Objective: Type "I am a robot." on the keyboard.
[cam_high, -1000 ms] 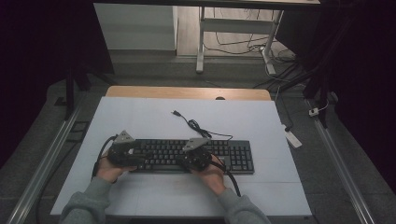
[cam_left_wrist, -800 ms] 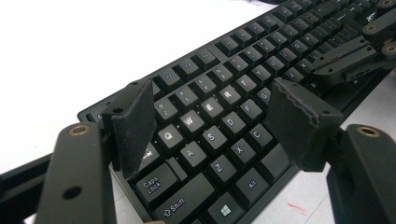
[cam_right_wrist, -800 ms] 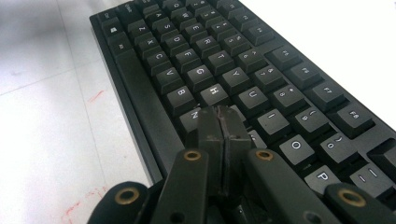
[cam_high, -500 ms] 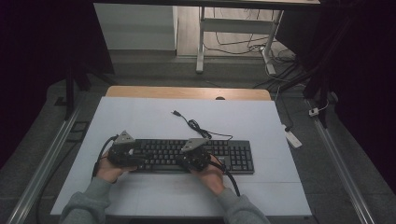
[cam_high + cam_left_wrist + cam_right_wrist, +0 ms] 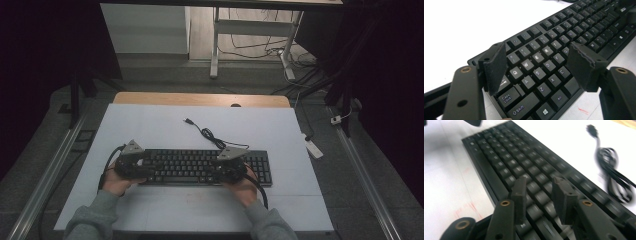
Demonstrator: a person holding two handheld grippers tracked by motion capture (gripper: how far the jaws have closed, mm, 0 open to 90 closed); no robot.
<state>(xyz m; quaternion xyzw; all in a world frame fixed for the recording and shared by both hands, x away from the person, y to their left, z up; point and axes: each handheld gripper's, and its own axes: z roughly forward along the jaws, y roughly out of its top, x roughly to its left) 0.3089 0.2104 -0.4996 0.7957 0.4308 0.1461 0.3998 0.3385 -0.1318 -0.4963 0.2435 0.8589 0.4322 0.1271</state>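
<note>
Keyboard (image 5: 205, 166) lies along the near half of the surface, both tools poised over it, nothing gripped.

I have the left tool (image 5: 537, 61) hovering with its jaws wide apart over the letter keys at the keyboard's left end, pads clear of the caps. The right tool (image 5: 539, 200), blurred in its own view, has just been opening its jaws; they now stand apart above the keys towards the right end with nothing between them. The keyboard's cable (image 5: 207, 134) is coiled behind it, towards the far edge. If I am to press or lift here, I judge it best to bring each tool down square, keep the pads off neighbouring keys, and steady one end before moving the other.
</note>
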